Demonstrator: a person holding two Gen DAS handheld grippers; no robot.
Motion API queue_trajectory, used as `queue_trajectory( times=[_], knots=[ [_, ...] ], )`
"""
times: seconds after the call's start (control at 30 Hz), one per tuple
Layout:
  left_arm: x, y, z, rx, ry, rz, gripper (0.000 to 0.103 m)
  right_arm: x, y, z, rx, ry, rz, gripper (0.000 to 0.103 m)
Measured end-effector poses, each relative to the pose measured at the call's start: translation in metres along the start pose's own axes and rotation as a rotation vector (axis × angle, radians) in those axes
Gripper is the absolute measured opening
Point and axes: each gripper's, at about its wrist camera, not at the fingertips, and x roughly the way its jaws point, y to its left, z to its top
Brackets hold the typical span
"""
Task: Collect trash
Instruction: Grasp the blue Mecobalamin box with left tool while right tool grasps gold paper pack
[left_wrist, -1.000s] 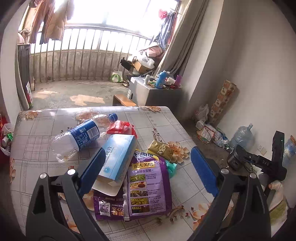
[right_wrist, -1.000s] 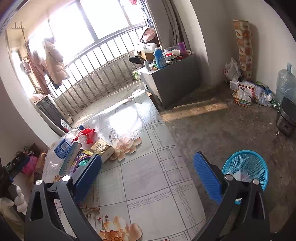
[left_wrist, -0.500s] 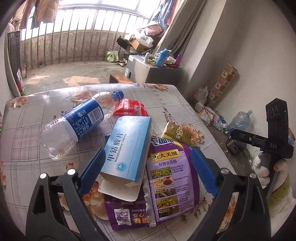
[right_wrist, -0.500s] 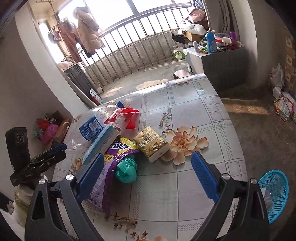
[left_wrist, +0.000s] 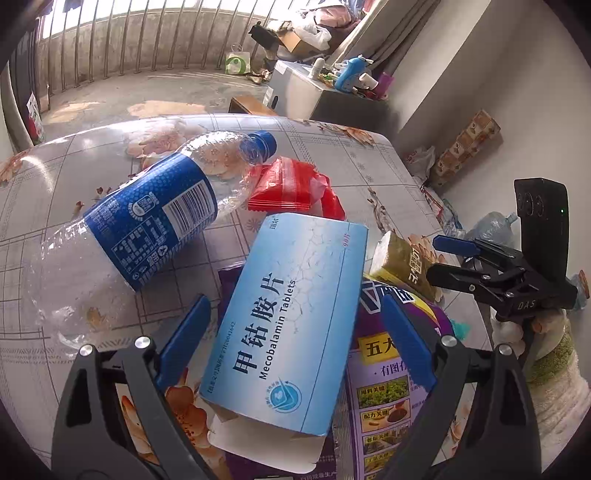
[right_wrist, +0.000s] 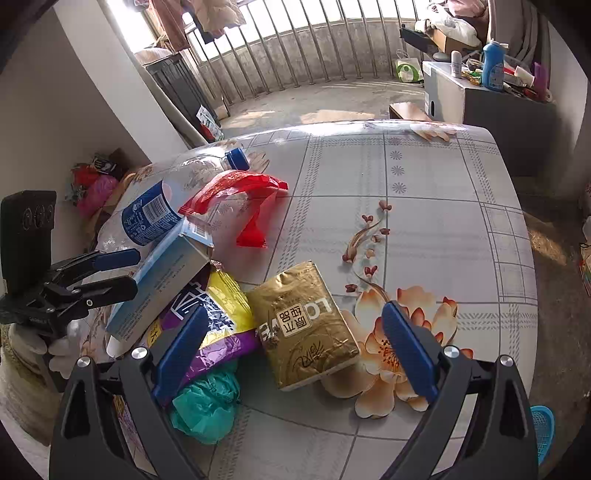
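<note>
While both grippers hovered wide open and empty:
Table (right_wrist: 424, 192): trash heaped on its left part;
Left gripper (left_wrist: 295, 332): straddled the tablet box (left_wrist: 291, 317); next, close on it;
Right gripper (right_wrist: 295, 347): framed the gold packet (right_wrist: 306, 325), untouched.

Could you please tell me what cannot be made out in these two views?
- Purple bag: left view, mostly covered by the tablet box.
- Blue basket: right view, cut off by the edge and the right tool.
- Bottle: right view, base hidden behind the box.
</note>
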Motion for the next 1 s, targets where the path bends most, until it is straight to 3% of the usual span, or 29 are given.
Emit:
queue_trajectory(
  times=[0.2,0.4,0.47,1.0],
  knots=[
    [0.018,0.002,-0.001,-0.019,0.051,0.013,0.089,0.017,-0.003,0.001,-0.008,0.047,0.028,0.088],
    [0.023,0.0,-0.004,-0.026,0.06,0.013,0.08,0.021,-0.008,-0.001,0.007,0.06,0.027,0.072],
    [0.022,0.0,-0.004,-0.025,0.055,0.011,0.079,0.021,-0.011,-0.002,0.024,0.066,0.059,0.062],
    [-0.035,-0.008,-0.017,-0.044,-0.045,0.003,0.076,-0.029,-0.024,-0.027,0.123,-0.033,0.042,0.058]
  ],
)
